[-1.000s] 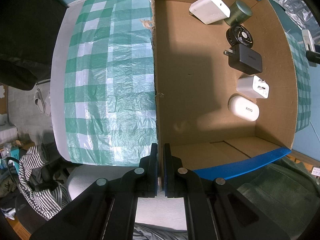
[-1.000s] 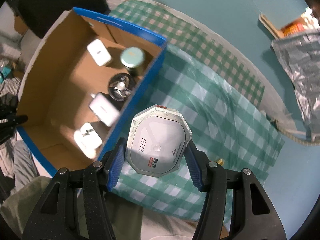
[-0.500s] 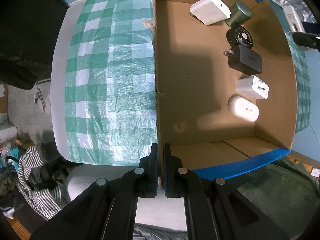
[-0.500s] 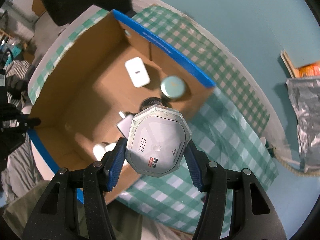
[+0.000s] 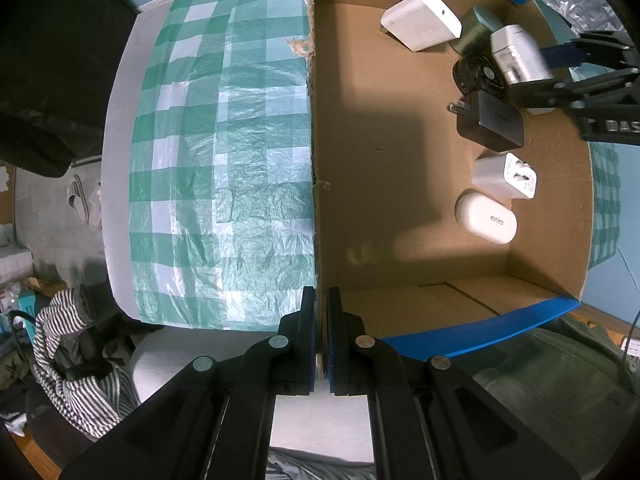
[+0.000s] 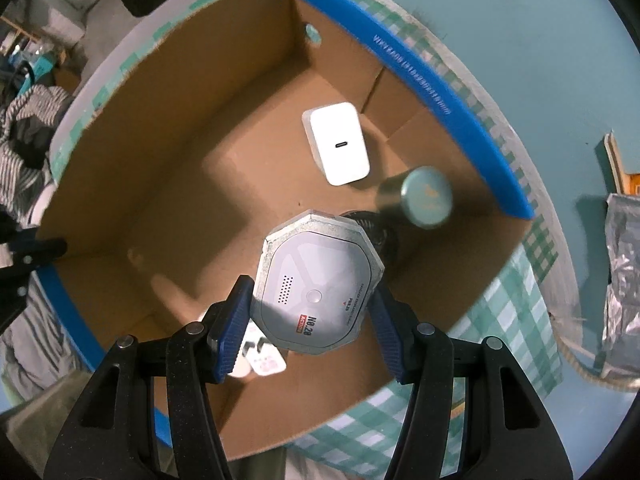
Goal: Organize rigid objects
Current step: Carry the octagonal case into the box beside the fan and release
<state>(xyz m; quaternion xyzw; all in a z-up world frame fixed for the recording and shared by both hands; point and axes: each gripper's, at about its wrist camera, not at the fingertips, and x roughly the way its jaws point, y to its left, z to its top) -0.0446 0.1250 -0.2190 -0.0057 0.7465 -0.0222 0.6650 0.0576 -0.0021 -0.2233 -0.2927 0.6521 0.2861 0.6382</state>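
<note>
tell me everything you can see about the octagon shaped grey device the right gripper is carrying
The grey octagonal device is a flat, hard-looking slab with cut corners, a pale face and a speckled metallic-looking rim. Its face shows a small round button, a patch of tiny holes, faint spoke lines, a red label and the print "No.20". It is clamped at two opposite sides between the blue-padded fingers of the right gripper, face toward the camera, held above the inside of the cardboard box. Nothing else visibly touches it.
</note>
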